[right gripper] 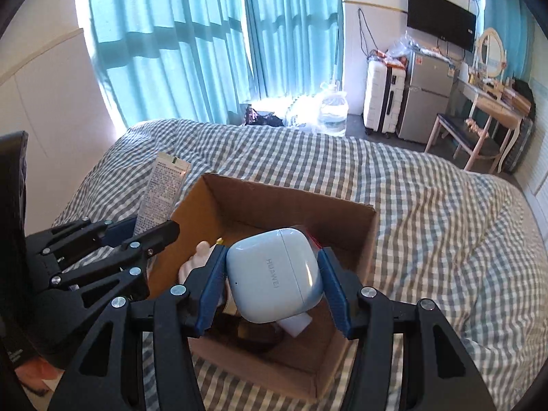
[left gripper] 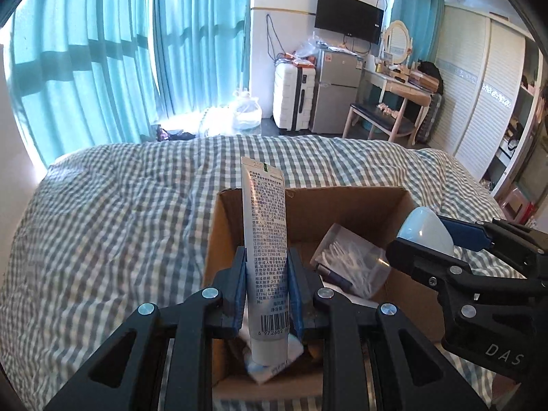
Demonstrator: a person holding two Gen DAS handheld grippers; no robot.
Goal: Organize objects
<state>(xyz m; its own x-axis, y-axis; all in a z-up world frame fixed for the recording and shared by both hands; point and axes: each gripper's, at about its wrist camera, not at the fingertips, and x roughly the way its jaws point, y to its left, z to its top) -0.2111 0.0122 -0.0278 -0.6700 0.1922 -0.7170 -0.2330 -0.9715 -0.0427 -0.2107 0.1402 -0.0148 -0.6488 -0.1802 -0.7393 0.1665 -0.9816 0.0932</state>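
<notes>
An open cardboard box [left gripper: 359,205] [right gripper: 274,202] sits on the checked bed. My left gripper [left gripper: 267,267] is shut on a white tube [left gripper: 265,239] with printed text, held upright over the box's left part; the tube also shows in the right wrist view [right gripper: 161,188]. My right gripper [right gripper: 274,274] is shut on a pale blue earbud case [right gripper: 274,277] marked HUAWEI, over the box; the case also shows in the left wrist view [left gripper: 426,229]. Inside the box lie a clear pack of cotton swabs [left gripper: 352,263] and other small items.
The checked bedspread [left gripper: 113,222] [right gripper: 445,222] surrounds the box. Beyond the bed stand teal curtains [left gripper: 102,54], a water jug [left gripper: 245,111], a white suitcase [left gripper: 293,97], a small fridge [left gripper: 334,92], a bench [left gripper: 380,118] and a dressing table [left gripper: 404,85].
</notes>
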